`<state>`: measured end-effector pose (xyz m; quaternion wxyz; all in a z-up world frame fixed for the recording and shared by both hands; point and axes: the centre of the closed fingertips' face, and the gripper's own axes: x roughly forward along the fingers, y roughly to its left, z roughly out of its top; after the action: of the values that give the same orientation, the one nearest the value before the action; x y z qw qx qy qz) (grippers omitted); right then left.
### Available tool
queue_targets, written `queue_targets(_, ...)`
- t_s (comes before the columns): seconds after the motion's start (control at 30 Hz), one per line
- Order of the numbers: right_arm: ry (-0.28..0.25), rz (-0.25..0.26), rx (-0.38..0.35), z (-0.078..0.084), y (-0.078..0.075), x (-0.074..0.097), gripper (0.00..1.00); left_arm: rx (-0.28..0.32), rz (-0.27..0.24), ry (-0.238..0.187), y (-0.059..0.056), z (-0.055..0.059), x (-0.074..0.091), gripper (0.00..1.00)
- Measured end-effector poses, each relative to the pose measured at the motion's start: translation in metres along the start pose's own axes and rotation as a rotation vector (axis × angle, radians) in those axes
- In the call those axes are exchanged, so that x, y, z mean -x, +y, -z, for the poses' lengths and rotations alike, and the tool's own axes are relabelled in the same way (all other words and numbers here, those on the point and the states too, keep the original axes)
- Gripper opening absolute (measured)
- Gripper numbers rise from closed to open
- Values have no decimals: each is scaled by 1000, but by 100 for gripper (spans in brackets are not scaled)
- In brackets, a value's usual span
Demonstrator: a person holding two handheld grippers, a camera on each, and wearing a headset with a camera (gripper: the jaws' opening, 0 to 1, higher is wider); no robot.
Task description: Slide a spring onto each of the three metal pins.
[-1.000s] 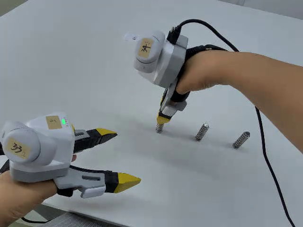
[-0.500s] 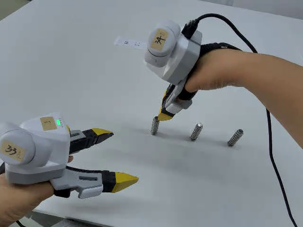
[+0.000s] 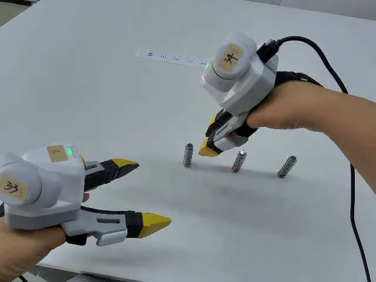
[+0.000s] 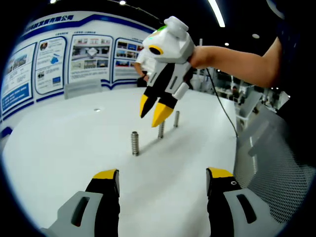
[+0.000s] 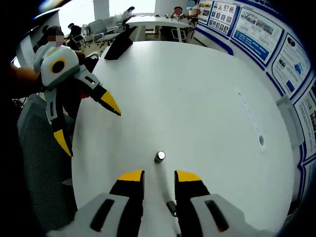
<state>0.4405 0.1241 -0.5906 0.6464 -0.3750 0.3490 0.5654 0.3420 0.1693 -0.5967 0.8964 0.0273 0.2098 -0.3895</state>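
Three springs (image 3: 238, 161) upright in a row on table (image 3: 88, 88), right gripper (image 3: 210, 147) above them slightly parted, empty, left gripper (image 3: 150, 192) spread wide, empty.

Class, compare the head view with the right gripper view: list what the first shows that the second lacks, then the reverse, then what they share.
Head view: a row of three coiled metal springs standing side-on, a black cable, and the right gripper seen from outside.
Right gripper view: blue-and-white wall posters, a grey mesh chair, and one spring top seen end-on.
Both: the white table, the open left gripper and the white paper strip.
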Motion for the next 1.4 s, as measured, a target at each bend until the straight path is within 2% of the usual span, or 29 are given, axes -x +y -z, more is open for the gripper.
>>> queue_targets(0.23, -82, 14, -53, 5, 12, 8, 27, -6, 5, -1, -2, -3, -2, 73)
queue_targets(0.43, -154, 29, -87, 6, 15, 13, 29, -4, 9, -2, -5, -3, -3, 74)
queue_targets(0.57, -173, 40, -91, 11, 24, 16, 32, 2, 10, -6, -6, -3, -3, 74)
queue_targets(0.7, -219, 40, -106, 16, 35, 23, 33, 8, 6, -11, -6, -3, -1, 74)
queue_targets(0.8, -233, 47, -101, 22, 40, 27, 35, 11, 5, -10, -6, -3, 0, 74)
queue_targets(1.1, -282, 61, -151, 40, 49, 39, 37, 10, 9, -7, -8, -4, -3, 75)
queue_targets(1.4, -324, 98, -217, 64, 46, 52, 39, 10, 13, -2, -10, -4, -4, 75)
